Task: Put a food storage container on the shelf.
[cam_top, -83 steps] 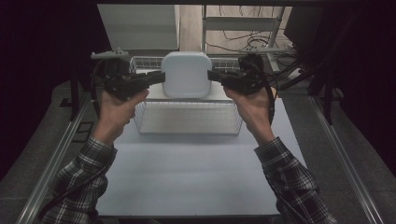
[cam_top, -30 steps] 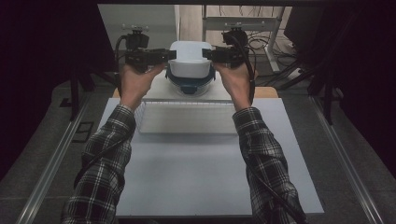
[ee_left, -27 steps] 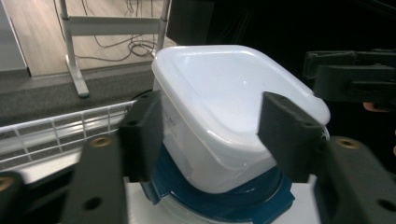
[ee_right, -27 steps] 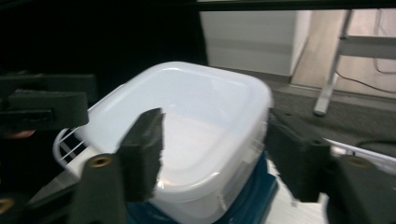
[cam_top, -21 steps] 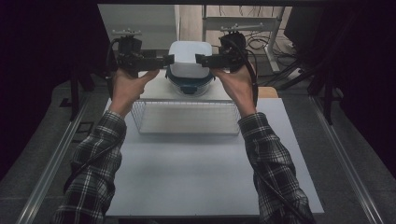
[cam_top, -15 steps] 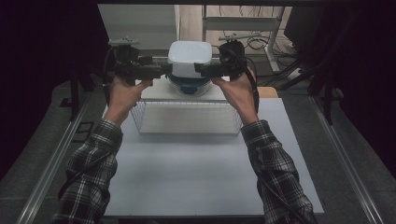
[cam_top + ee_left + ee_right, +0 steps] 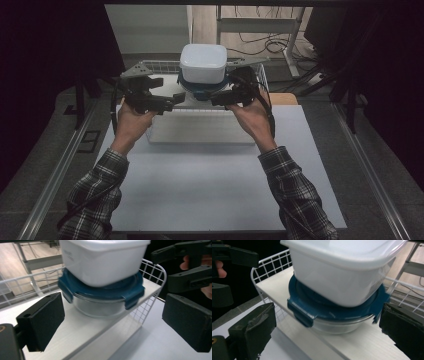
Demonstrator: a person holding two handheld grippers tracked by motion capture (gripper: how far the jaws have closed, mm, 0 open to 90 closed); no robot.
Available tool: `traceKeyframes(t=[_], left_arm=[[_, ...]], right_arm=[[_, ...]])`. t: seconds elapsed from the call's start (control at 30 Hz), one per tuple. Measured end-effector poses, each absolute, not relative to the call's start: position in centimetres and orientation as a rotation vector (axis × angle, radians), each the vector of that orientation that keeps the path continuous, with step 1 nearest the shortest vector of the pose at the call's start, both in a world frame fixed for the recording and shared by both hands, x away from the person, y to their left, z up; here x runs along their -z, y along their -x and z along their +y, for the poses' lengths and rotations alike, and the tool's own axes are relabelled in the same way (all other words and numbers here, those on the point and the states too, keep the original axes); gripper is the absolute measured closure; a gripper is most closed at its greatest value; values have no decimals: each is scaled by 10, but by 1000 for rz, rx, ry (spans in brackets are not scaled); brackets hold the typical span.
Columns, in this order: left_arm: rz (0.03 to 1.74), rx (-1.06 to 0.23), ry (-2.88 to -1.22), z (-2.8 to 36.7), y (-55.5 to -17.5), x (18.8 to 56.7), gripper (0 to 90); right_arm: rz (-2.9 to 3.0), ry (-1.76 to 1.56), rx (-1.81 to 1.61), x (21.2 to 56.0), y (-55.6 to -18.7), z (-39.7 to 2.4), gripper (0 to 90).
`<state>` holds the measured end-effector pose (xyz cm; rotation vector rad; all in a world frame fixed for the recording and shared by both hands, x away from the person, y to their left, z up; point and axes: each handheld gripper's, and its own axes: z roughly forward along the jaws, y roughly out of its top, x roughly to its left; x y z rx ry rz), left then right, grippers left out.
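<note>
Square white plastic tub tops round glass bowl (seemingly blue-lidded).

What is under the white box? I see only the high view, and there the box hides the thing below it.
Observer: A round glass bowl with a blue clip lid. The white box rests on that lid.
Operator: Does the left tool hold anything?
Observer: No. The jaws of the left tool have just been opening, and its pads stand wide on both sides of the bowl without pressing it.
Operator: And the right tool?
Observer: It is the same. The jaws of the right tool have just been opening too, and nothing is clamped between its pads.
</note>
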<state>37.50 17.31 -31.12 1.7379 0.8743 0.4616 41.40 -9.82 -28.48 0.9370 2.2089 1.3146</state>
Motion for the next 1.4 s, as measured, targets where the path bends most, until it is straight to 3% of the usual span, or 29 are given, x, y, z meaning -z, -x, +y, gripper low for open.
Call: traceKeyframes(t=[0.37,1.4], left_arm=[[846,-483,-1795,167,-362,328,85],[878,-477,-1855,171,-337,367,29]], right_arm=[[2237,-906,-1316,304,-405,-105,10],[2281,-857,-1350,344,-382,-123,8]])
